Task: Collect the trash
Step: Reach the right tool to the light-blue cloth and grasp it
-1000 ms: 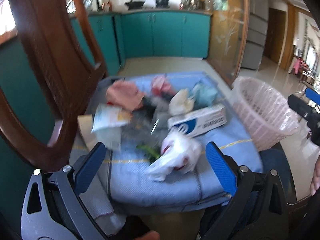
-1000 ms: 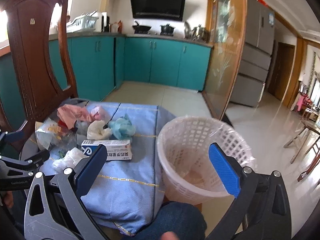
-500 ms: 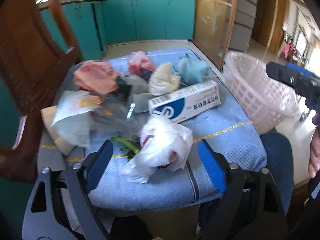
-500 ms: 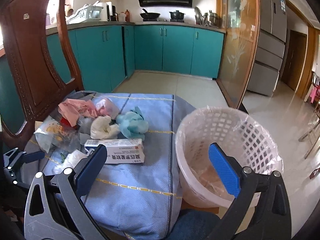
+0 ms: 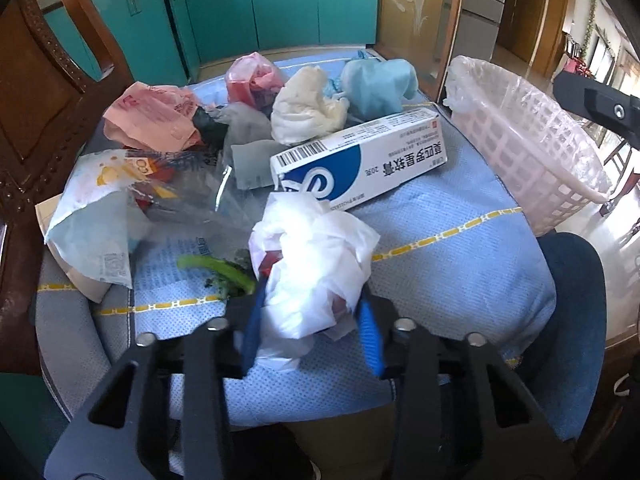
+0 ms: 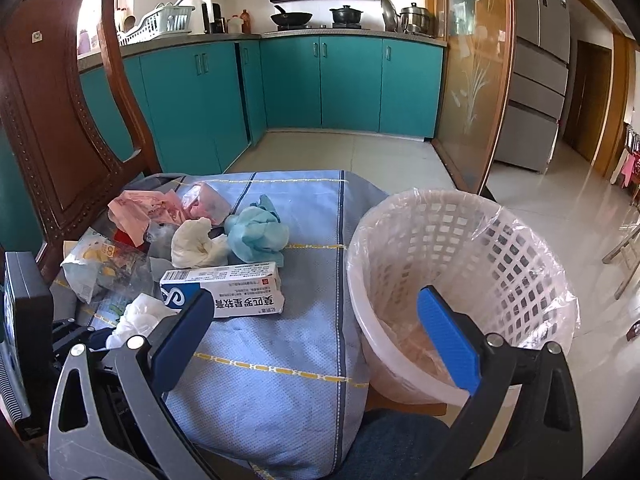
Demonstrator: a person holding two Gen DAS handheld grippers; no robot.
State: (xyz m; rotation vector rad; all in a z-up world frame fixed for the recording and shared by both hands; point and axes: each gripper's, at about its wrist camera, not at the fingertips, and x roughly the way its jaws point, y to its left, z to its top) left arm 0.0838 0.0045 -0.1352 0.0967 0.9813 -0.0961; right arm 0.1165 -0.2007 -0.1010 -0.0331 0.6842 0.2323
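Trash lies in a pile on a chair seat covered with a blue cloth (image 5: 460, 280). My left gripper (image 5: 310, 308) is shut on a crumpled white plastic bag (image 5: 316, 260) at the near edge of the pile; the bag also shows in the right wrist view (image 6: 140, 314). Behind it lie a white and blue carton (image 5: 360, 160), a cream wad (image 5: 308, 106), a light blue wad (image 5: 376, 80) and pink bags (image 5: 152, 120). My right gripper (image 6: 316, 320) is open and empty, beside a pink lined basket (image 6: 460, 280).
The basket (image 5: 532, 136) stands right of the seat. A brown wooden chair back (image 6: 52, 120) rises at the left. A green vegetable scrap (image 5: 216, 270) and clear wrappers (image 5: 92, 216) lie left of the white bag. Teal cabinets (image 6: 320, 84) stand behind.
My left gripper has moved forward onto the white plastic bag and its jaws have shut on it. My right gripper has shifted only slightly and stays open.
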